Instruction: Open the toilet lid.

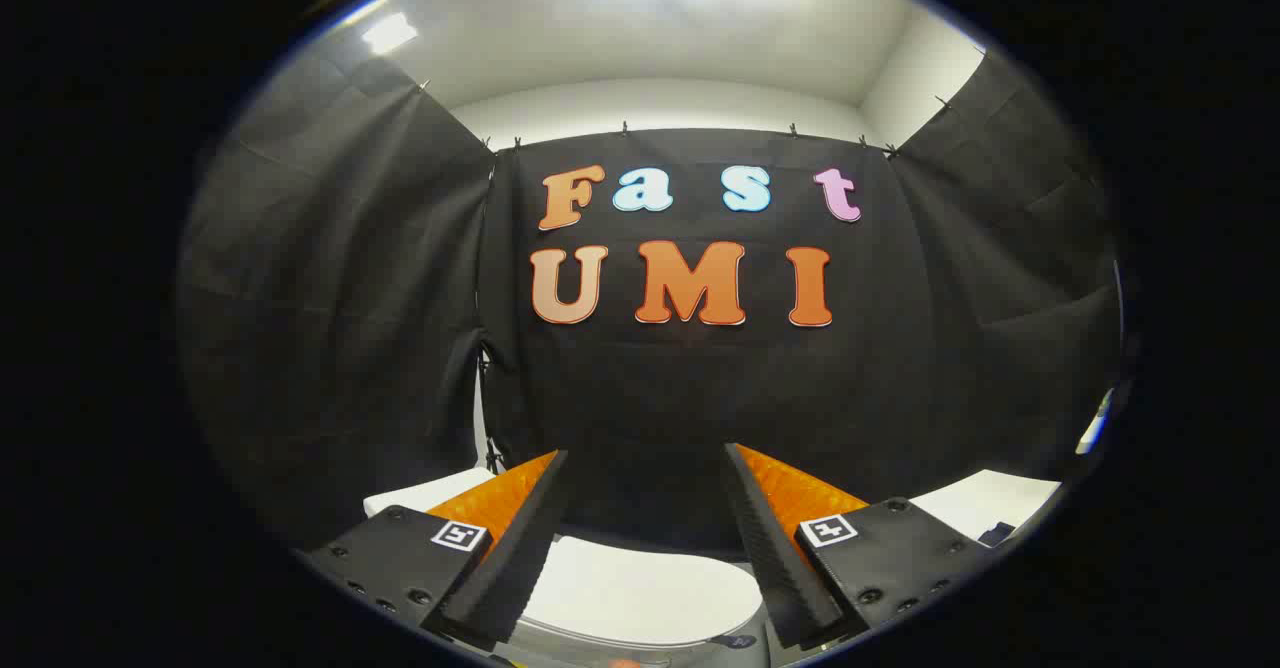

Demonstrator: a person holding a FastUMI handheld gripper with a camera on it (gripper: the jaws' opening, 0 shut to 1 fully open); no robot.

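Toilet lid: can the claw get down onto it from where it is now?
Probably yes. The claw is open, its fingers spread with nothing between them, and the white toilet lid lies closed just below and ahead. Nothing sits on the lid or blocks the way down.

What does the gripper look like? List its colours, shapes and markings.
The gripper has two wedge-shaped fingers: ribbed black pads on the inner faces, textured orange backs. Each sits on a black plate with screws and a small square black-and-white marker.
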